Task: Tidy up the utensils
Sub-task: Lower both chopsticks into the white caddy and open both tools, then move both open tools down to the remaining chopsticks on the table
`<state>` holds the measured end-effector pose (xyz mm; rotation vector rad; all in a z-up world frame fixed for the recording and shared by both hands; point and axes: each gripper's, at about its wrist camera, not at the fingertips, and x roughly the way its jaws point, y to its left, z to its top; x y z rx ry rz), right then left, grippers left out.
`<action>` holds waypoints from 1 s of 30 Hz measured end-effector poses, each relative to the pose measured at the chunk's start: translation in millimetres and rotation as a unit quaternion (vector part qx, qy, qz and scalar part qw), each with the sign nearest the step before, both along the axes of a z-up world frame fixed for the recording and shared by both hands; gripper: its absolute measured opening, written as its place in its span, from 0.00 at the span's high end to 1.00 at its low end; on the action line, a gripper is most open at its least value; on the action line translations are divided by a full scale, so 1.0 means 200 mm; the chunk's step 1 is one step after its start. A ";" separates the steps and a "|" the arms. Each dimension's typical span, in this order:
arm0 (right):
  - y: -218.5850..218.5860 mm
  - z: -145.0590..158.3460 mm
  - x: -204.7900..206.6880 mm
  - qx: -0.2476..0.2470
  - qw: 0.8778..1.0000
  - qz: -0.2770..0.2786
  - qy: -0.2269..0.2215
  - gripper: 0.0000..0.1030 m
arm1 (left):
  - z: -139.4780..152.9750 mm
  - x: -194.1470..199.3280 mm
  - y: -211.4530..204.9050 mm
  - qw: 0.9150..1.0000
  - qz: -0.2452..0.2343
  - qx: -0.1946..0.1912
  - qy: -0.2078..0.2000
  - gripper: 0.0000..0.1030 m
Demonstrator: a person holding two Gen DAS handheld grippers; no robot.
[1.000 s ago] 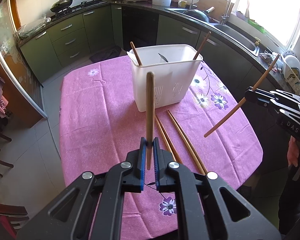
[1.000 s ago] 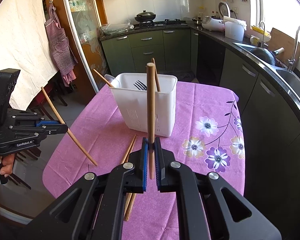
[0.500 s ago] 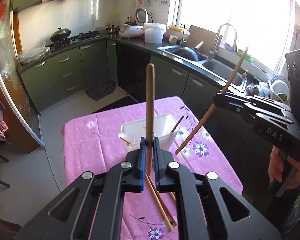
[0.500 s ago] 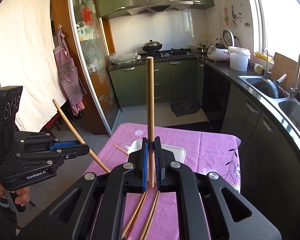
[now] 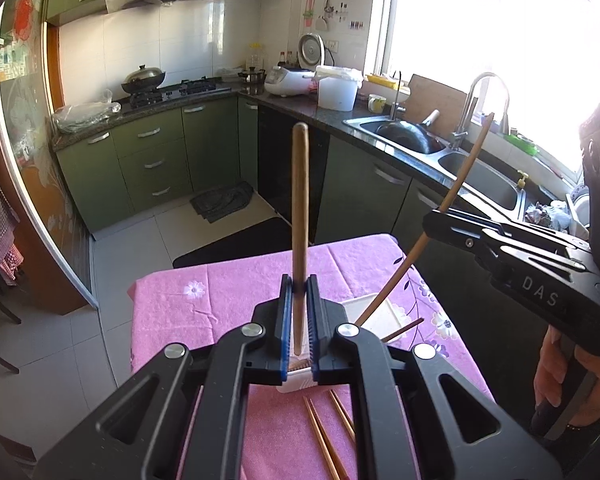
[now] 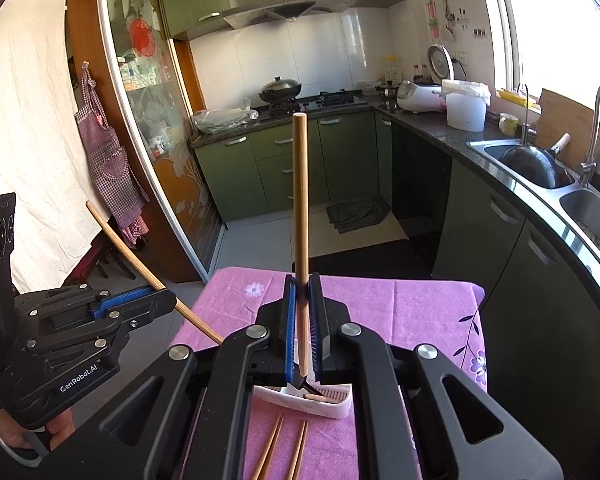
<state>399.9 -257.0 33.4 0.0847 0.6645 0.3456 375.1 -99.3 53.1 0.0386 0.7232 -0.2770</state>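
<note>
My left gripper [image 5: 297,285] is shut on a wooden chopstick [image 5: 301,216] that stands upright above the white utensil basket [image 5: 370,310]. My right gripper [image 6: 303,284] is shut on another wooden chopstick [image 6: 301,216], also upright over the basket [image 6: 324,402]. Each gripper shows in the other's view: the right one [image 5: 432,220] at the right, the left one [image 6: 168,302] at the left, each with its chopstick slanted. The basket holds chopsticks and a dark fork. Two loose chopsticks [image 5: 324,436] lie on the pink tablecloth [image 5: 204,308] in front of the basket.
The table stands in a kitchen with green cabinets [image 5: 152,160], a stove with a wok [image 5: 144,80] and a sink [image 5: 412,140] at the right. A glass sliding door [image 6: 152,152] is at the left. The tablecloth's far edge drops to a tiled floor.
Both grippers have risen and tilted back with their chopsticks, so the basket has dropped low in both views, mostly behind the fingers. The grips have not changed.
</note>
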 end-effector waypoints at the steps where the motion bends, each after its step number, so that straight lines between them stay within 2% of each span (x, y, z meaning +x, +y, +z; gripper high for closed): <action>1: 0.00 -0.03 0.02 -0.001 1.000 0.001 0.008 0.93 | -0.03 0.01 0.00 1.000 0.000 0.002 0.007 0.93; 5: -0.03 -0.09 0.07 -0.001 1.000 -0.001 0.021 0.92 | -0.12 0.02 0.00 1.000 -0.005 0.009 0.024 0.93; 10: -0.06 -0.08 0.03 0.000 1.000 0.004 0.018 0.91 | -0.13 0.00 0.01 0.999 -0.010 0.012 0.032 0.92; 13: -0.07 -0.05 -0.04 0.004 1.000 0.009 0.007 0.91 | -0.09 -0.05 0.01 1.000 -0.014 0.006 0.027 0.92; 15: -0.08 -0.01 -0.10 0.008 1.000 0.013 -0.006 0.84 | -0.04 -0.10 0.01 1.000 -0.017 0.002 0.018 0.91; 18: -0.10 0.05 -0.23 0.011 0.999 0.024 -0.026 0.84 | 0.01 -0.18 0.02 1.000 -0.025 -0.003 0.010 0.85; 21: -0.12 0.04 -0.39 0.004 0.999 0.035 -0.032 0.81 | -0.01 -0.29 0.01 0.999 -0.034 0.006 0.016 0.82; 23: -0.13 -0.02 -0.48 -0.007 0.999 0.043 -0.021 0.76 | -0.09 -0.35 0.01 0.998 -0.039 0.006 0.041 0.82; 26: -0.14 -0.22 -0.56 -0.034 0.998 0.054 0.018 0.75 | -0.31 -0.40 0.00 0.994 -0.048 0.008 0.101 0.81; 30: -0.19 -0.53 -0.60 -0.048 0.995 0.049 0.078 0.75 | -0.66 -0.41 -0.03 0.981 -0.051 0.014 0.189 0.81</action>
